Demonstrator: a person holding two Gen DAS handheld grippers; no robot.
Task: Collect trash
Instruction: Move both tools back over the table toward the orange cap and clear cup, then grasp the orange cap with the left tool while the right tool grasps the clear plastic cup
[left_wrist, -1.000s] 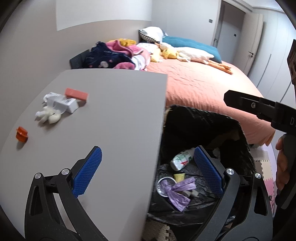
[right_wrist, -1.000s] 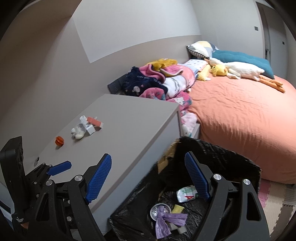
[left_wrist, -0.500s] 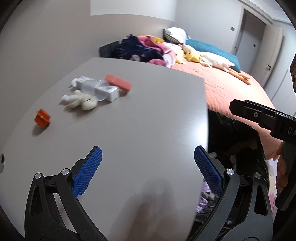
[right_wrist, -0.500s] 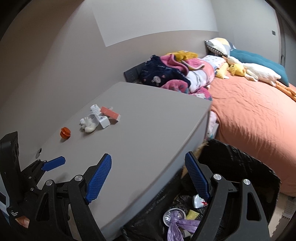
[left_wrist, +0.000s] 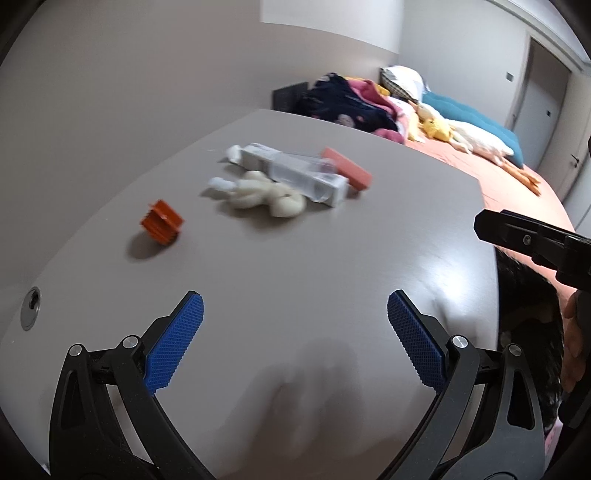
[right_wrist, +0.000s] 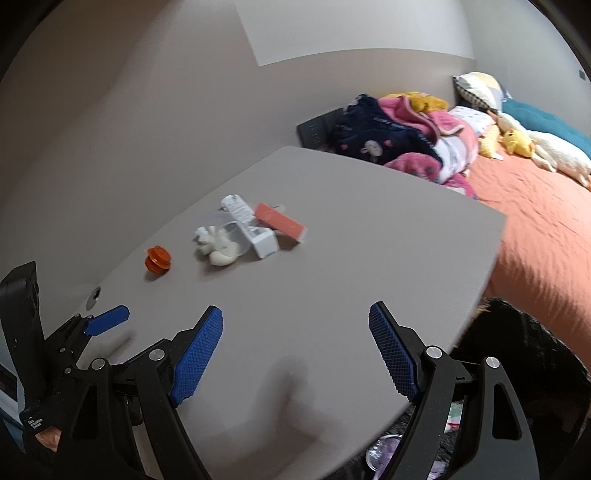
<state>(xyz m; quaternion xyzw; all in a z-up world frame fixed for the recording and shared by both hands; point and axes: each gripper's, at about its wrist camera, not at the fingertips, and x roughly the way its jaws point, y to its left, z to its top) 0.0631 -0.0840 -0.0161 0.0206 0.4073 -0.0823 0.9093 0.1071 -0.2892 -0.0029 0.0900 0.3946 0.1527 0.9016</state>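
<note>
On the grey table (left_wrist: 295, 266) (right_wrist: 332, 266) lies a small cluster of trash: an orange cap (left_wrist: 161, 222) (right_wrist: 158, 259), a crumpled white piece (left_wrist: 258, 195) (right_wrist: 218, 245), a white box with a clear plastic part (left_wrist: 299, 173) (right_wrist: 251, 225) and a pink box (left_wrist: 347, 173) (right_wrist: 280, 221). My left gripper (left_wrist: 295, 332) hovers open over the near part of the table, short of the trash. My right gripper (right_wrist: 295, 347) is open too, over the table's near edge. Nothing sits between either pair of fingers. The black-lined trash bin (right_wrist: 517, 369) (left_wrist: 524, 302) stands to the right below the table.
A bed (right_wrist: 535, 221) with an orange cover, piled clothes (right_wrist: 406, 140), pillows and a yellow plush lies beyond the table. The wall runs along the table's left side. A round cable hole (left_wrist: 31, 308) sits near the table's left edge. A door (left_wrist: 535, 92) is at far right.
Both grippers have swung left from above the bin to over the table. The trash cluster now looks closer and more central. Both stayed open.
</note>
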